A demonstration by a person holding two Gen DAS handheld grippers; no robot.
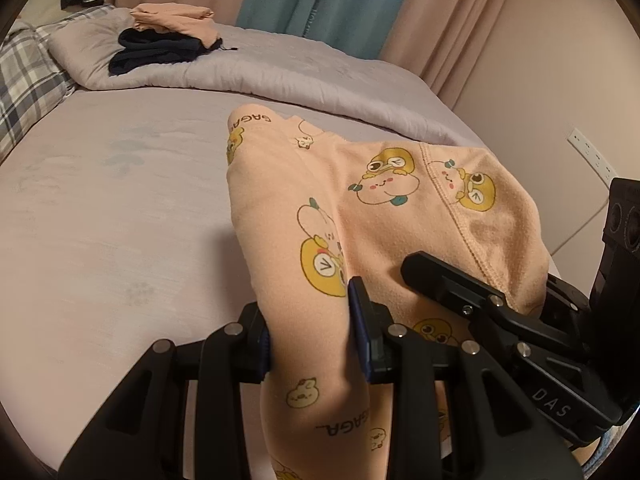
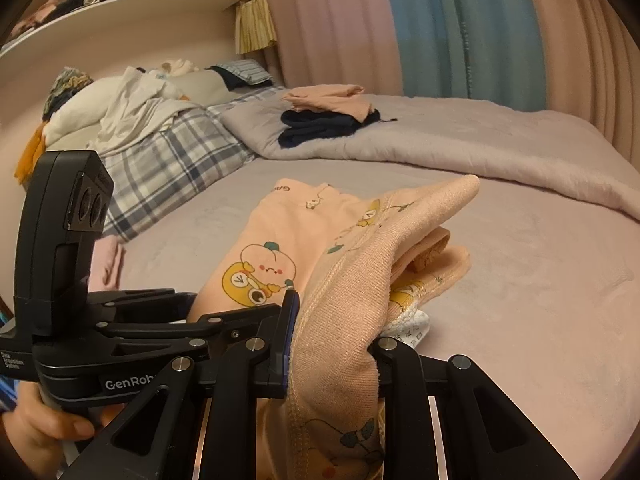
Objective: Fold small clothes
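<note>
A small peach garment (image 1: pixel 380 208) printed with yellow cartoon animals hangs between both grippers, its near edge raised and its far end resting on the bed. My left gripper (image 1: pixel 312 340) is shut on a bunched fold of it, which fills the gap between the blue pads. One finger (image 1: pixel 440 280) of the right gripper lies on the cloth just to the right. In the right wrist view, my right gripper (image 2: pixel 336 340) is shut on the ribbed hem of the garment (image 2: pixel 280 240), and the cloth drapes over its right finger. The left gripper's body (image 2: pixel 72 220) stands close on the left, held by a hand (image 2: pixel 40 428).
A folded stack of peach and navy clothes (image 1: pixel 168 40) (image 2: pixel 324 116) lies on a grey quilt (image 1: pixel 280 72) at the back. Plaid pillows (image 2: pixel 160 168) and loose laundry sit far left. Lilac bed sheet (image 1: pixel 100 220) spreads to the left; wall and socket (image 1: pixel 592 156) right.
</note>
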